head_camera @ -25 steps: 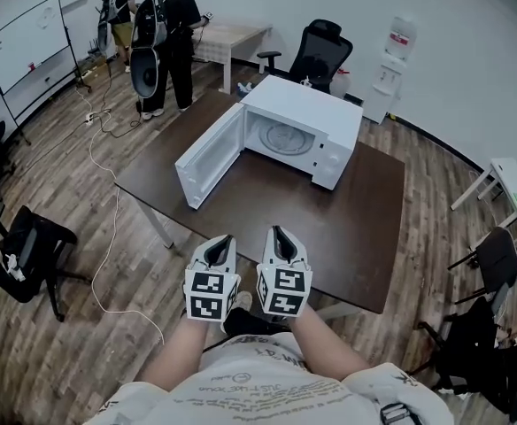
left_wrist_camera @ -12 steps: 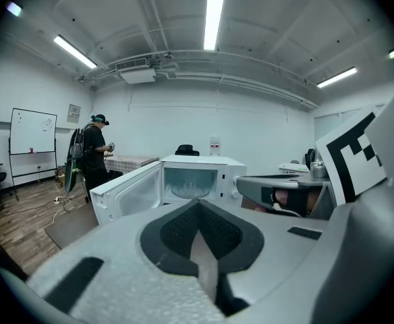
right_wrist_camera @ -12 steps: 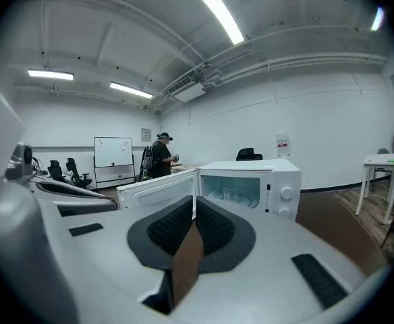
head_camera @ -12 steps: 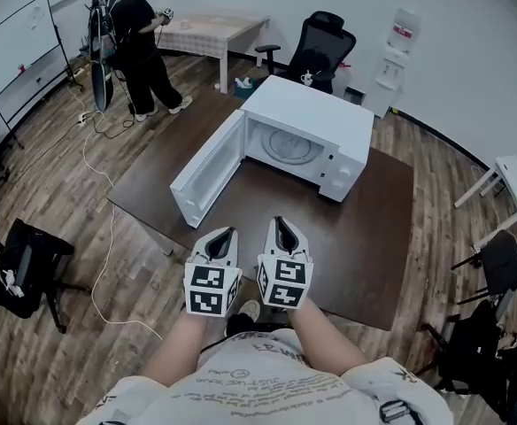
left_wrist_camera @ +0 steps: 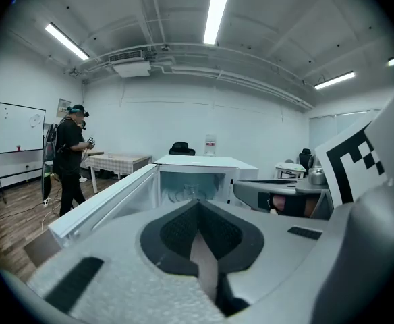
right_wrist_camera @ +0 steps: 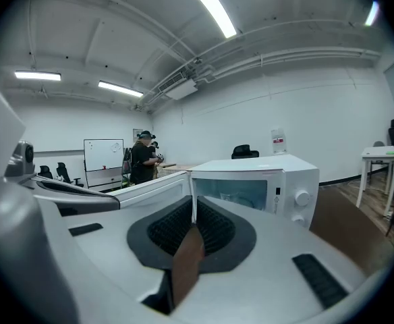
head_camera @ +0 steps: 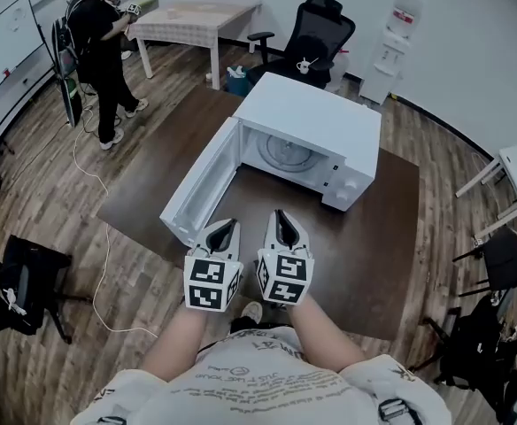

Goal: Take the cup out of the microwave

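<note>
The white microwave (head_camera: 316,118) stands on the brown table (head_camera: 382,237) with its door (head_camera: 196,184) swung open to the left. Its cavity shows the glass turntable (head_camera: 287,153). In the left gripper view a small clear cup (left_wrist_camera: 189,192) stands inside the cavity; the head view does not show it plainly. My left gripper (head_camera: 226,225) and right gripper (head_camera: 279,214) are side by side over the table's near edge, both pointing at the microwave, shut and holding nothing. The left gripper (left_wrist_camera: 197,204) faces the open cavity. The right gripper (right_wrist_camera: 193,211) faces the microwave (right_wrist_camera: 264,187) front.
A person (head_camera: 95,38) stands at the back left beside a light table (head_camera: 192,16). A black office chair (head_camera: 316,34) and a water dispenser (head_camera: 398,34) are behind the microwave. More chairs (head_camera: 15,277) and a floor cable (head_camera: 99,264) lie left; a white desk (head_camera: 515,175) is right.
Both grippers have moved forward together toward the microwave, reaching the table's near edge. The microwave looks closer. The person at the back has walked to the left.
</note>
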